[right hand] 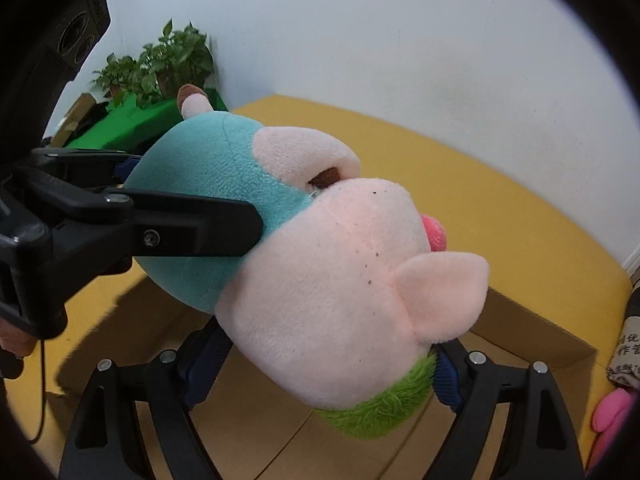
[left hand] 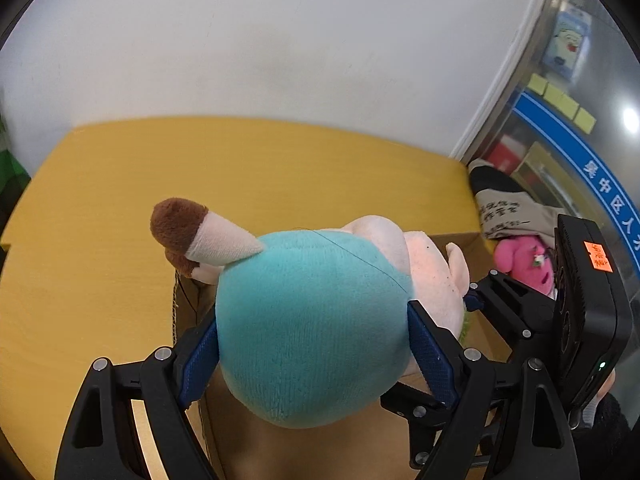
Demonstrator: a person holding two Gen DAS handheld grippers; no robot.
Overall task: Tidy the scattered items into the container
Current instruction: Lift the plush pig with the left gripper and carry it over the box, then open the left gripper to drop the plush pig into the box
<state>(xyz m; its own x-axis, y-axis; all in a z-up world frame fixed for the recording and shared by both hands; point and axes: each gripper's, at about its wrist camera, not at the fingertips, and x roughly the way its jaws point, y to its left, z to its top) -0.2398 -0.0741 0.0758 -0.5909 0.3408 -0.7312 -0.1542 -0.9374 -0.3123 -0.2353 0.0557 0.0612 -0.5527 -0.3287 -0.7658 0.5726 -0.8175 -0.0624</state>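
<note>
Both tongs pinch the plush toy [left hand: 312, 328]: left tongs [left hand: 314, 354] on its teal end, right tongs [right hand: 320, 372] on its pink end, directly above the open cardboard box [right hand: 532, 328] on the yellow table [left hand: 120, 184].

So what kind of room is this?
Probably an office or public service room: a glass partition with a blue sign band, sticky notes, and potted plants by a yellow table.

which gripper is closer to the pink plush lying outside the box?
Right. The right gripper grips the big plush toy on the side facing the pink plush; the left gripper holds the teal end, farther away.
</note>
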